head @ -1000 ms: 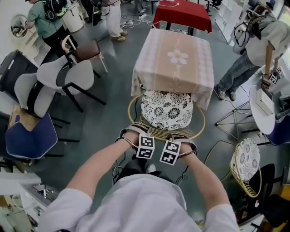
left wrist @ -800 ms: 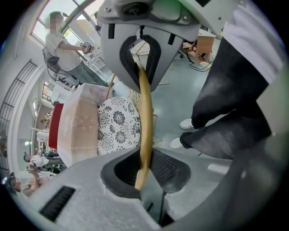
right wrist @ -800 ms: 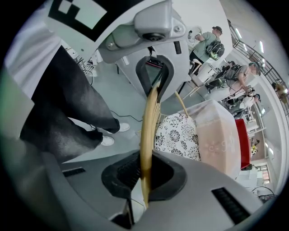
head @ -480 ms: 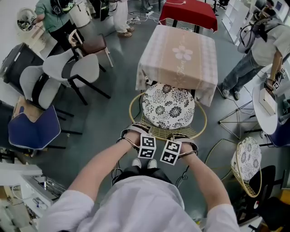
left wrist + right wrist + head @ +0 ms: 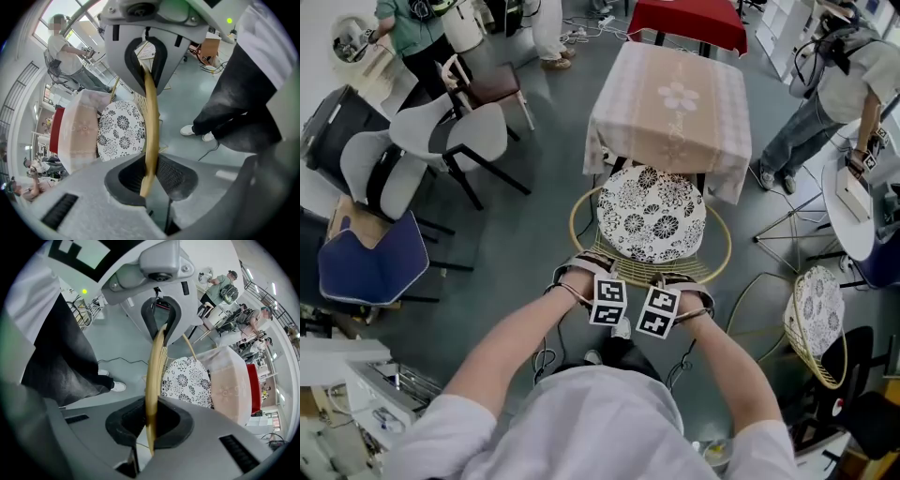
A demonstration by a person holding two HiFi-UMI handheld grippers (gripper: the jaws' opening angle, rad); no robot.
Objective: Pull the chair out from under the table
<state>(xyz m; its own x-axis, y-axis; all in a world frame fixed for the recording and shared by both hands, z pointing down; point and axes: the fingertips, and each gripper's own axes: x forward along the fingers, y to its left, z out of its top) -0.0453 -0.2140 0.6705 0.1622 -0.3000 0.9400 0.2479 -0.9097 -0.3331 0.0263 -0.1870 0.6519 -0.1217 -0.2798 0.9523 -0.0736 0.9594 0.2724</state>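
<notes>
The chair (image 5: 652,214) has a round black-and-white flowered cushion and a golden wire rim (image 5: 649,275). It stands just in front of the small table (image 5: 675,103) with a pink checked cloth, most of the seat out from under it. My left gripper (image 5: 592,277) is shut on the near rim (image 5: 150,108), left of centre. My right gripper (image 5: 675,284) is shut on the same rim (image 5: 154,371), right beside it. Both point steeply down. In both gripper views the golden rod runs between the dark pads.
Grey and blue chairs (image 5: 441,141) stand at the left. A second wire chair (image 5: 814,323) is at the right, by a white round table (image 5: 848,211). People stand at the far left and right. My own legs and shoes (image 5: 621,328) are right behind the chair.
The chair has slid toward me, away from the table, with both grippers holding its rim. More of the cushion shows clear of the cloth.
</notes>
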